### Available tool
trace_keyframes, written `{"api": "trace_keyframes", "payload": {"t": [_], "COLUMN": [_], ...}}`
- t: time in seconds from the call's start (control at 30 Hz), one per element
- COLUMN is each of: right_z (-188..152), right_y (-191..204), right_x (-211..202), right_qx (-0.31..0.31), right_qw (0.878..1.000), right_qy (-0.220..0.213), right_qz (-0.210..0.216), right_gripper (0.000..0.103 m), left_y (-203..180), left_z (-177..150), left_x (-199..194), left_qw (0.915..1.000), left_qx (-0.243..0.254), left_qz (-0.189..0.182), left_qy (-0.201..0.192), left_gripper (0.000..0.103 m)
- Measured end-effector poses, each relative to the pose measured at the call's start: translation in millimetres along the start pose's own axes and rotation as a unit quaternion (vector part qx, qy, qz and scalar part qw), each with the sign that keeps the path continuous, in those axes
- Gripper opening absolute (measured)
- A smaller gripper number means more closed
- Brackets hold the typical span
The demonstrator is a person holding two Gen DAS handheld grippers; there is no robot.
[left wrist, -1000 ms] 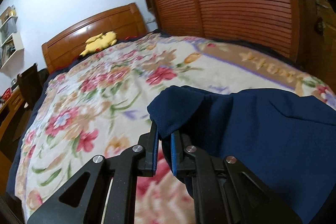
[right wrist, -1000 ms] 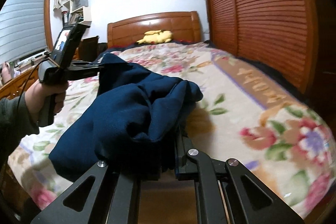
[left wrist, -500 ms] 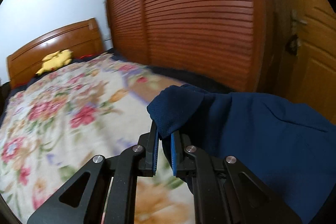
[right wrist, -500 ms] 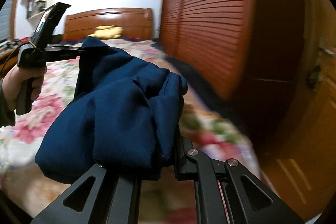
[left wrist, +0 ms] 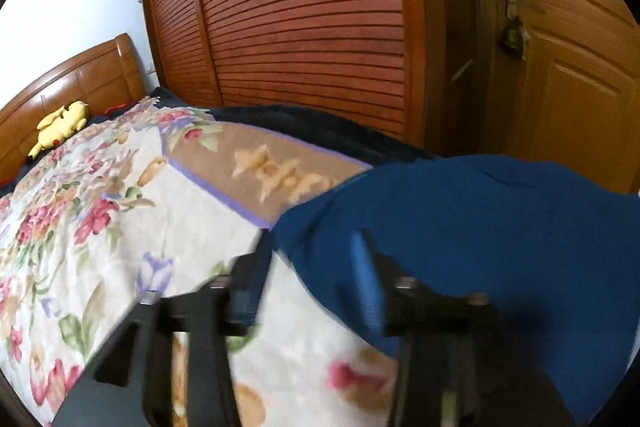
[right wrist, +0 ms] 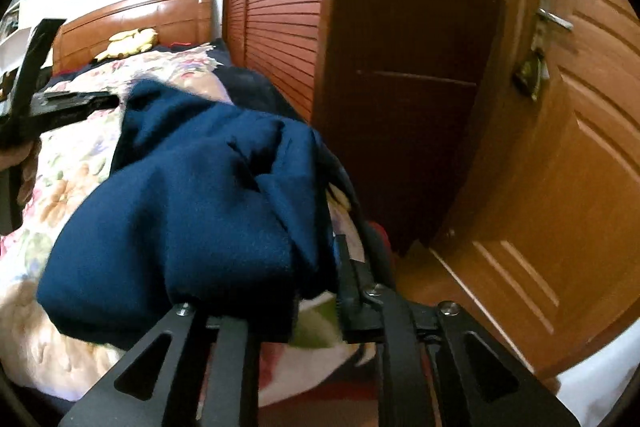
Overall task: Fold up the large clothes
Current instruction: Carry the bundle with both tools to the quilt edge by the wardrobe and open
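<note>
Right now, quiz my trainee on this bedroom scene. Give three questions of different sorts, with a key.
1. True or false: the left gripper has its fingers spread apart.
2. Where does the yellow plush toy lie? A) against the headboard B) on the floor C) hung on a door handle
3. Fill in: the garment on the bed is dark ____ in colour.

Key: 1 true; 2 A; 3 blue.
</note>
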State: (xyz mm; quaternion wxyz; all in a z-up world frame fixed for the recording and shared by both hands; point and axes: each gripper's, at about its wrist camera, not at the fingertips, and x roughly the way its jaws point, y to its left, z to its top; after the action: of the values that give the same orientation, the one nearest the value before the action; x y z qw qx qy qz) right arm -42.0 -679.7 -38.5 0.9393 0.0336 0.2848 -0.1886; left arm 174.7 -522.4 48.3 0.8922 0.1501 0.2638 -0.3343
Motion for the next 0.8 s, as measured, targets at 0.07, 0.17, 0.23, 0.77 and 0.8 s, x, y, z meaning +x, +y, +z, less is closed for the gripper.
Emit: {"api": "trace_keyframes", "payload": {"t": [0.07,0.17,0.23,0.77,0.8], "right_z": [-1.9,0.2,-2.1,1.0,2.5], "right_y": [-4.9,-6.1,0.8,50.2,49.2], "right_x": [-10.8,-28.3,-44.1,-105.8,-107.6], "right_qx": [-0.002,-0.008,-0.013,-0.02,-0.009], "right_qw": [1.0,0.999,0.998,0.988,0.986], "right_qy": [-0.002,-0.016,-0.031,-0.13,-0.133], "right_qz": [-0.023,-0.043,-0.059,-0.079,-0.095], "right_gripper": [0.035,0.045,0.047,0.047,0.047], "left_y": [3.0,11.6,15.6,54.2,58.8], "left_z": [-10.6,-29.8,-40.9,-120.7,-126.5], "left_x": [-14.5,-39.1,-51.9,-145.1,-147.1], "left_qw": [1.0,0.9999,0.9999,0.9995,0.9994], "left_qx": [0.003,-0.001,-0.006,-0.031,-0.031], "left_qz": [-0.004,-0.011,-0.011,-0.01,-0.011], "left_qy": [0.001,-0.001,0.004,-0.003,-0.002], "left_gripper": [0.074,0.093,0.094,0.094,0.094]}}
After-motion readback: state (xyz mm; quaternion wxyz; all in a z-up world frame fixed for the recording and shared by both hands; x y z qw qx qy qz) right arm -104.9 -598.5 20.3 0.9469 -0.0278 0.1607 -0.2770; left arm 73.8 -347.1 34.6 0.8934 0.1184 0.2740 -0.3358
